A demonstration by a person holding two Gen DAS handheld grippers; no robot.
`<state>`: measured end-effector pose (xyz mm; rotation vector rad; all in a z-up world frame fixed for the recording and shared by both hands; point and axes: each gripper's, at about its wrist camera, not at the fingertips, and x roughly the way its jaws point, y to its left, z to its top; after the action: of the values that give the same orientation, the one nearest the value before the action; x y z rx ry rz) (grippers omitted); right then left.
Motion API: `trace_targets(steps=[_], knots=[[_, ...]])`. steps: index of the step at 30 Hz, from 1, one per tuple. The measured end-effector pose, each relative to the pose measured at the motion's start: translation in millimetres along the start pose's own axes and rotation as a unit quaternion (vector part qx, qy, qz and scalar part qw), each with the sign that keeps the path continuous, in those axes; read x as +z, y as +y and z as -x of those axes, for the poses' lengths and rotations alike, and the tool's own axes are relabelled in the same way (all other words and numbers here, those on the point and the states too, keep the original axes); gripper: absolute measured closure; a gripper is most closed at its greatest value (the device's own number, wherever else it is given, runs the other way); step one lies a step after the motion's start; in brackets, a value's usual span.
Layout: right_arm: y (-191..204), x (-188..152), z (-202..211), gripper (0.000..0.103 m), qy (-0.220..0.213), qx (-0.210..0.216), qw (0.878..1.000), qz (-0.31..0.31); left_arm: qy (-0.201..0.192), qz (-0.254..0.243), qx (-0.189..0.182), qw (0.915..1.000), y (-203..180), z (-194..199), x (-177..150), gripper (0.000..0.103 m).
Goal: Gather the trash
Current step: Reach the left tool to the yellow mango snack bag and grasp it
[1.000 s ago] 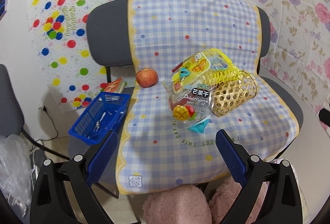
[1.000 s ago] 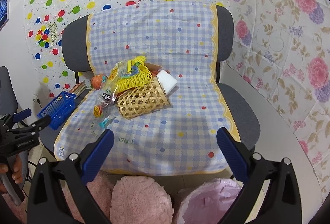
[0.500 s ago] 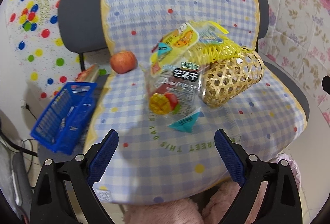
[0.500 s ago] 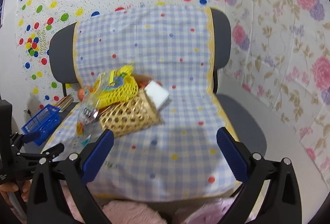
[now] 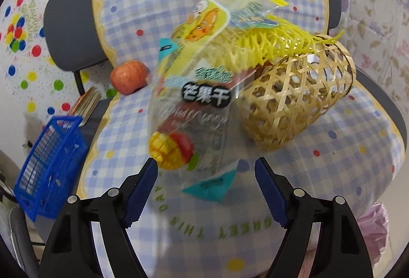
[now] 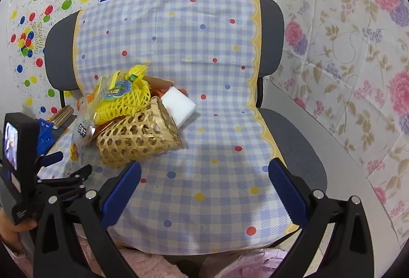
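Note:
A clear dried-mango snack bag (image 5: 194, 122) lies on the checked chair cover, its lower edge between the fingers of my open left gripper (image 5: 205, 168). A yellow foam net (image 5: 258, 50) and a yellow cartoon wrapper (image 5: 204, 22) rest on a tipped bamboo basket (image 5: 296, 104). In the right wrist view the basket (image 6: 138, 137) lies left of centre with the net (image 6: 122, 101) on top and a white block (image 6: 177, 104) behind. My right gripper (image 6: 204, 175) is open and empty above the seat. The left gripper (image 6: 64, 168) shows at the far left.
An apple (image 5: 129, 77) sits at the seat's left edge. A blue plastic crate (image 5: 48, 165) stands beside the chair on the left. A pink plastic bag (image 6: 253, 265) lies below the seat front. Patterned sheets cover the walls behind.
My left gripper has moved forward and down until the mango bag's lower edge lies between its fingers. The right gripper has moved closer to the seat.

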<state>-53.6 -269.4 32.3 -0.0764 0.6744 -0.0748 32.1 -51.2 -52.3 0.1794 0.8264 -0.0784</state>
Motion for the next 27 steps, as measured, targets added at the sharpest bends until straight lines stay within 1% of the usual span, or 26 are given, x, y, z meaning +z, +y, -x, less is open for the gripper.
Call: trace_targets(steps=[3, 6, 7, 8, 9, 10, 11, 12, 13, 14, 15, 17, 19, 20, 21, 22, 24, 27], knots=[[-2.9, 0.4, -2.0, 0.006, -0.005, 0.016, 1.0, -0.019, -0.01, -0.012, 0.022, 0.9996, -5.3, -13.4, 5.8, 0.026], [-4.1, -0.4, -3.1, 0.011, -0.006, 0.039, 0.999, -0.038, -0.019, -0.025, 0.034, 0.9989, -7.8, -21.6, 7.8, 0.033], [-4.9, -0.5, -3.7, 0.012, -0.004, 0.046, 0.998, -0.044, -0.021, -0.029, 0.037, 0.9987, -7.2, -22.2, 7.6, 0.038], [-4.6, -0.8, -4.2, 0.013, -0.004, 0.052, 0.997, -0.048, -0.025, -0.032, 0.035, 0.9986, -6.1, -20.5, 7.1, 0.044], [-3.7, -1.4, -3.7, 0.017, -0.004, 0.057, 0.997, -0.048, -0.027, -0.033, 0.033, 0.9985, -3.7, -18.0, 6.5, 0.048], [-2.0, -2.0, -3.2, 0.018, -0.003, 0.059, 0.997, -0.046, -0.03, -0.031, 0.031, 0.9986, 0.4, -14.8, 6.2, 0.056], [1.0, -2.2, -2.3, 0.018, -0.004, 0.06, 0.997, -0.04, -0.032, -0.026, 0.028, 0.9988, 4.9, -9.4, 5.0, 0.067], [4.0, -2.3, -0.9, 0.02, -0.005, 0.06, 0.998, -0.035, -0.037, -0.02, 0.023, 0.9988, 13.0, -1.0, 4.0, 0.072], [7.6, -2.1, 1.2, 0.023, -0.008, 0.063, 0.998, -0.03, -0.041, -0.016, 0.02, 0.9988, 19.0, 7.0, 2.3, 0.083], [10.0, -1.6, 2.5, 0.024, -0.01, 0.066, 0.997, -0.027, -0.049, -0.008, 0.016, 0.9987, 28.9, 18.0, 1.3, 0.093], [13.9, -0.5, 4.3, 0.024, -0.014, 0.069, 0.997, -0.022, -0.054, -0.003, 0.014, 0.9985, 34.1, 25.4, -0.2, 0.098], [21.0, 3.0, 6.8, 0.028, -0.021, 0.078, 0.997, -0.015, -0.065, 0.01, 0.007, 0.9978, 50.0, 42.9, -2.1, 0.1], [29.7, 8.9, 8.4, 0.04, -0.03, 0.09, 0.995, -0.006, -0.073, 0.031, -0.005, 0.9969, 67.7, 59.5, -2.5, 0.101], [33.1, 12.1, 8.9, 0.045, -0.034, 0.099, 0.995, -0.004, -0.079, 0.041, -0.009, 0.996, 76.3, 68.1, -2.4, 0.101], [36.3, 15.3, 8.7, 0.053, -0.035, 0.108, 0.994, -0.002, -0.083, 0.047, -0.01, 0.9954, 81.8, 73.7, -2.3, 0.101], [40.5, 19.4, 7.9, 0.059, -0.038, 0.118, 0.992, 0.0, -0.089, 0.054, -0.014, 0.9945, 88.4, 80.1, -1.6, 0.101], [49.3, 26.5, 5.2, 0.061, -0.04, 0.136, 0.99, 0.004, -0.097, 0.062, -0.017, 0.9932, 96.3, 90.2, -0.3, 0.101], [63.5, 39.8, 1.4, 0.06, -0.047, 0.158, 0.986, 0.004, -0.106, 0.07, -0.016, 0.9918, 104.7, 102.3, 0.8, 0.101]])
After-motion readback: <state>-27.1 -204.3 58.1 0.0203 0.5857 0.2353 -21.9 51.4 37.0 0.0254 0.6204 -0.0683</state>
